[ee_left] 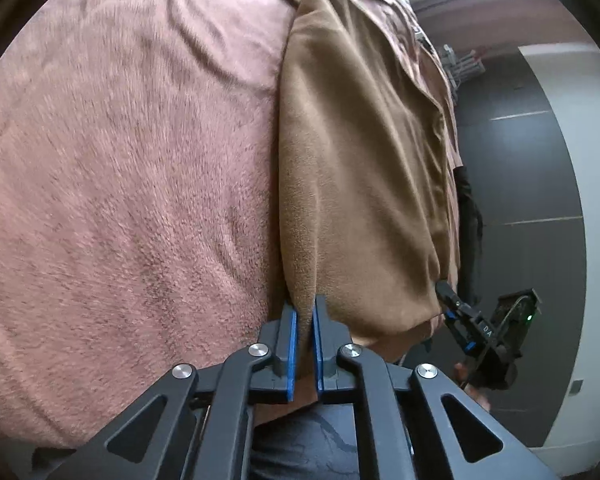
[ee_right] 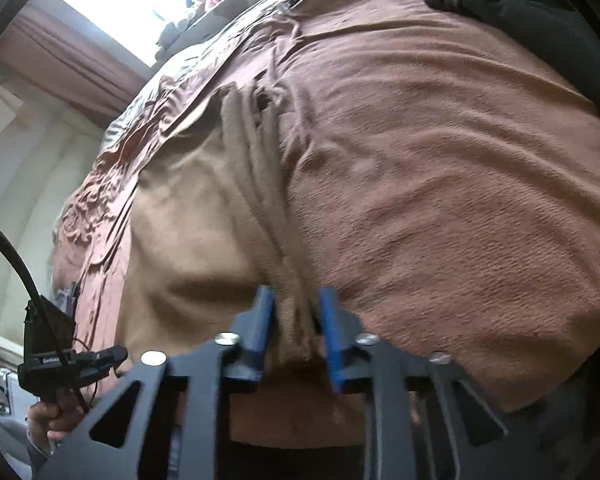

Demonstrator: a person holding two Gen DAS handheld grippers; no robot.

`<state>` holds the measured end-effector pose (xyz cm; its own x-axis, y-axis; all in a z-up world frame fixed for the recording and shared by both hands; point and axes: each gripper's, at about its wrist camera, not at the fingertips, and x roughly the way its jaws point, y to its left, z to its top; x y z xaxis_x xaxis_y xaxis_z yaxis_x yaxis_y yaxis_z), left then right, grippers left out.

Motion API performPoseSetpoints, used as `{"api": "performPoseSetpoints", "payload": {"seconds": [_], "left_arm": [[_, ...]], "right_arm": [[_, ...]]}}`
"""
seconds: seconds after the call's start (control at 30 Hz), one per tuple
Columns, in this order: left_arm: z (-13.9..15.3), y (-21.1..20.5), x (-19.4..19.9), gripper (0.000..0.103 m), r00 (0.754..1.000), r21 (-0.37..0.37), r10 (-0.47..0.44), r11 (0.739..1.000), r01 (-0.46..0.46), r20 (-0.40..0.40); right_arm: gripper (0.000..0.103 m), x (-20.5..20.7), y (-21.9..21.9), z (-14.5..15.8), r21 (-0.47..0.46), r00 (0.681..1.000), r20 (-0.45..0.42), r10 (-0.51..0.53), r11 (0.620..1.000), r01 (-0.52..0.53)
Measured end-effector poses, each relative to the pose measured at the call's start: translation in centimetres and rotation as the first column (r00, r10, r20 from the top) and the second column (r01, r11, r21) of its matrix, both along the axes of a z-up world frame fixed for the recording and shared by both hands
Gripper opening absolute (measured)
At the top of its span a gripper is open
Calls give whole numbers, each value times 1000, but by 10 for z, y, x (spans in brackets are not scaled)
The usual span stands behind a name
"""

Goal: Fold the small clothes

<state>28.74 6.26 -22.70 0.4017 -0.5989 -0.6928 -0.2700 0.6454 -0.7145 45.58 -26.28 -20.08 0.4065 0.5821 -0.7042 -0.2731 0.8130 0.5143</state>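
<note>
A bed covered by a pinkish-brown fleece blanket (ee_left: 120, 200) carries a tan fleece garment (ee_left: 360, 160), spread just ahead of the jaws.

Pink fleece blanket (ee_left: 120, 200) on bed; black garment (ee_right: 512, 4) far corner.

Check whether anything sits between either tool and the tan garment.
Nothing visible does. The left tool pinches a corner of the tan garment, and the right tool is shut on its bunched edge, over the pink blanket.
</note>
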Motion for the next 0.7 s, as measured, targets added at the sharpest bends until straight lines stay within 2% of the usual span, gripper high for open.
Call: {"api": "performPoseSetpoints", "payload": {"seconds": [0.27, 0.47, 0.6, 0.7], "left_arm": [[22, 25, -12, 6, 999, 13, -15, 1000, 14, 35], [33, 44, -17, 6, 997, 43, -44, 998, 42, 55], [31, 51, -21, 6, 997, 63, -69, 996, 66, 42], [20, 53, -23, 6, 996, 73, -87, 994, 85, 17]], "right_arm": [[9, -13, -3, 2, 68, 998, -53, 23, 997, -19], [9, -22, -3, -6, 137, 991, -107, 86, 988, -71], [9, -24, -2, -16, 157, 982, -140, 126, 982, -104], [9, -24, -2, -18, 136, 981, -136, 139, 983, -121]]}}
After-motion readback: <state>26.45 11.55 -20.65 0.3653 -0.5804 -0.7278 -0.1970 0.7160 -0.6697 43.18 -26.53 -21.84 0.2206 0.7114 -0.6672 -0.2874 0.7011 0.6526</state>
